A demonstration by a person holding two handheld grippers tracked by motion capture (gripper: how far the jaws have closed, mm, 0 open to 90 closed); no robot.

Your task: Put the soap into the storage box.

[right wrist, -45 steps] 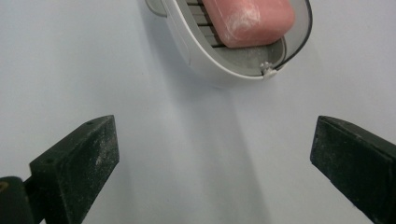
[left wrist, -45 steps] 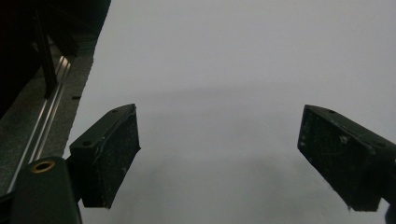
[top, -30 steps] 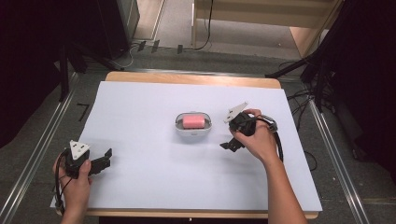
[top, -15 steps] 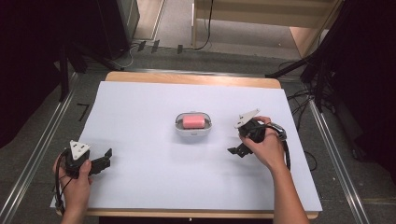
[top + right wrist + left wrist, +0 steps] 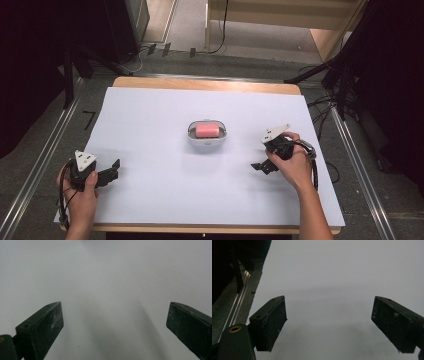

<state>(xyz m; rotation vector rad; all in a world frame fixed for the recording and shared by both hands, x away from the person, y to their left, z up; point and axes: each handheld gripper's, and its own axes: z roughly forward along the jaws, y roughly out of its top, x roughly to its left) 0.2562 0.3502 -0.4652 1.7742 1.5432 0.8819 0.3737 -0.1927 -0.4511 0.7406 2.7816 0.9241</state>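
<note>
A pink block (image 5: 208, 129) lies in a small white oval dish (image 5: 192, 136) at the middle of the white table sheet (image 5: 150, 115). My right gripper (image 5: 260, 167) sits to the right of the dish, low over the sheet, jaws wide apart with nothing between them (image 5: 115, 327). My left gripper (image 5: 114, 169) rests near the front left corner, also open and holding nothing (image 5: 329, 325). Both jaw pairs point at bare white sheet.
The sheet covers a wooden table (image 5: 200, 84) whose left edge runs along a metal rail (image 5: 45, 160). Cables (image 5: 327, 105) trail off the right side. A wooden frame (image 5: 320, 30) stands behind the table.
My right gripper has drawn back from beside the dish, moving right and toward the front. The left gripper has stayed in place.
</note>
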